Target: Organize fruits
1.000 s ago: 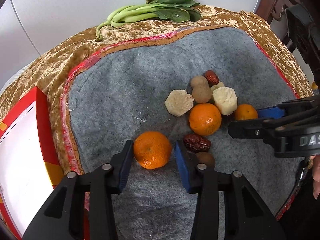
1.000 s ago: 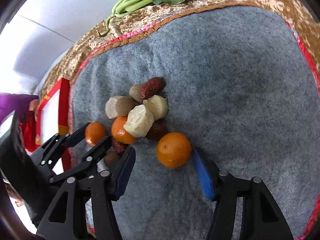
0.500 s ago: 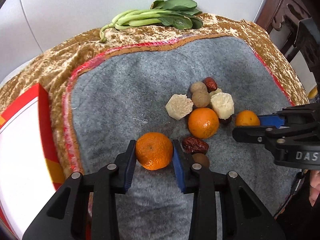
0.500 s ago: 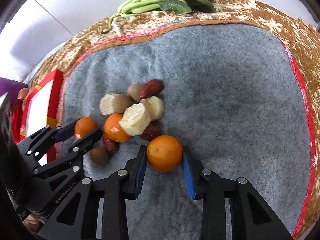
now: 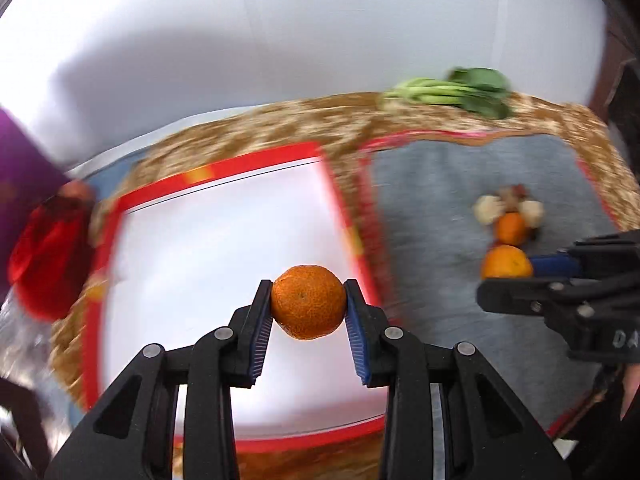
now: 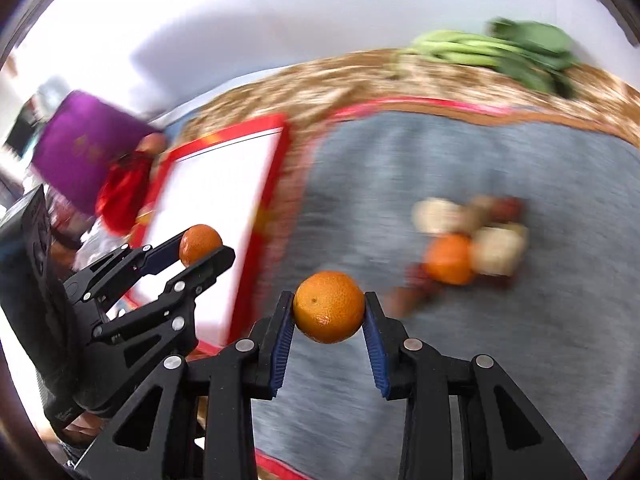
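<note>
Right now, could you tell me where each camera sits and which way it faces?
Left wrist: rides the left gripper, looking along its fingers, shut on a mandarin over the red-rimmed white tray; the right gripper shows at right.
Right wrist: rides the right gripper, shut on a second mandarin above the grey felt mat; the left gripper and a gloved hand show at left.
Shared: tray, mat, fruit pile, leafy greens, both mandarins.

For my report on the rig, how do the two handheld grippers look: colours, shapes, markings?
The left gripper and the right gripper look alike: black plastic, triangular cut-out frames, silver round bolts, and blue ribbed pads inside the fingers. White letters "DA" mark the right one's body. No cables show.
</note>
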`<state>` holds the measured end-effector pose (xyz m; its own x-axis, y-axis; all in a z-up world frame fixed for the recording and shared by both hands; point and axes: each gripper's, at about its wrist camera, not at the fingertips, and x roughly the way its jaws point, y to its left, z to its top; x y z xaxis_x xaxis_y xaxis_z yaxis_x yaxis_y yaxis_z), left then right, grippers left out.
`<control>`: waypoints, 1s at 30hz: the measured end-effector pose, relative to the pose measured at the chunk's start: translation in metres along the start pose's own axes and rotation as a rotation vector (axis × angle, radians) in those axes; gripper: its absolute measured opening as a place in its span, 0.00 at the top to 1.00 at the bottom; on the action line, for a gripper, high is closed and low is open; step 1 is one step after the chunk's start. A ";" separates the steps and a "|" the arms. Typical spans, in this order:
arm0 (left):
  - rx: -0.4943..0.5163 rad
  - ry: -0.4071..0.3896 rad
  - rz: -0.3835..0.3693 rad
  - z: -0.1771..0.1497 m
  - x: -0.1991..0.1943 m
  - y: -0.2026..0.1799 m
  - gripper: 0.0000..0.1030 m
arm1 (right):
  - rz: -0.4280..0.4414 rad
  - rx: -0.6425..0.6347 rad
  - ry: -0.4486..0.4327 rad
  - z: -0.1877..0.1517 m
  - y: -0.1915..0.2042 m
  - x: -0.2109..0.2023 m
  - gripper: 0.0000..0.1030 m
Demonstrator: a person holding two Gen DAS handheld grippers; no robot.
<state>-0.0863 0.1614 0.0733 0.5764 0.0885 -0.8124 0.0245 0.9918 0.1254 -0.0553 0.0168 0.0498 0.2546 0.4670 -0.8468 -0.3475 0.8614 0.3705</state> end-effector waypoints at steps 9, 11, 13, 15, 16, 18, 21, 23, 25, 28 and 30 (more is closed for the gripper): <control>-0.032 0.054 0.188 -0.037 0.015 0.043 0.68 | 0.063 -0.194 -0.018 -0.007 0.082 0.049 0.67; -0.033 0.052 0.217 -0.039 0.015 0.042 0.68 | 0.064 -0.203 -0.007 -0.008 0.088 0.059 0.67; -0.041 0.055 0.243 -0.043 0.015 0.047 0.68 | 0.058 -0.215 0.001 -0.006 0.090 0.068 0.67; -0.057 0.057 0.260 -0.043 0.015 0.051 0.68 | 0.041 -0.234 0.007 -0.007 0.093 0.076 0.66; -0.061 0.052 0.267 -0.042 0.015 0.052 0.68 | 0.032 -0.239 0.009 -0.008 0.093 0.077 0.66; -0.072 0.036 0.281 -0.041 0.014 0.053 0.67 | 0.028 -0.243 0.013 -0.009 0.093 0.081 0.64; -0.086 -0.019 0.314 -0.037 0.005 0.052 0.67 | 0.011 -0.265 0.007 -0.009 0.095 0.084 0.64; -0.096 -0.076 0.339 -0.031 -0.004 0.053 0.64 | 0.010 -0.282 0.005 -0.008 0.096 0.079 0.63; -0.120 -0.150 0.331 -0.023 -0.019 0.049 0.55 | 0.000 -0.287 -0.028 -0.006 0.095 0.069 0.63; -0.108 -0.254 0.288 -0.006 -0.042 0.029 0.36 | -0.038 -0.277 -0.100 -0.001 0.081 0.039 0.58; -0.073 -0.315 0.255 0.004 -0.056 0.006 0.27 | -0.080 -0.241 -0.156 0.003 0.067 0.019 0.56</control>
<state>-0.1154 0.1620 0.1218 0.7786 0.3108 -0.5451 -0.2029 0.9468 0.2499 -0.0711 0.0838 0.0598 0.4187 0.4405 -0.7941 -0.5200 0.8332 0.1880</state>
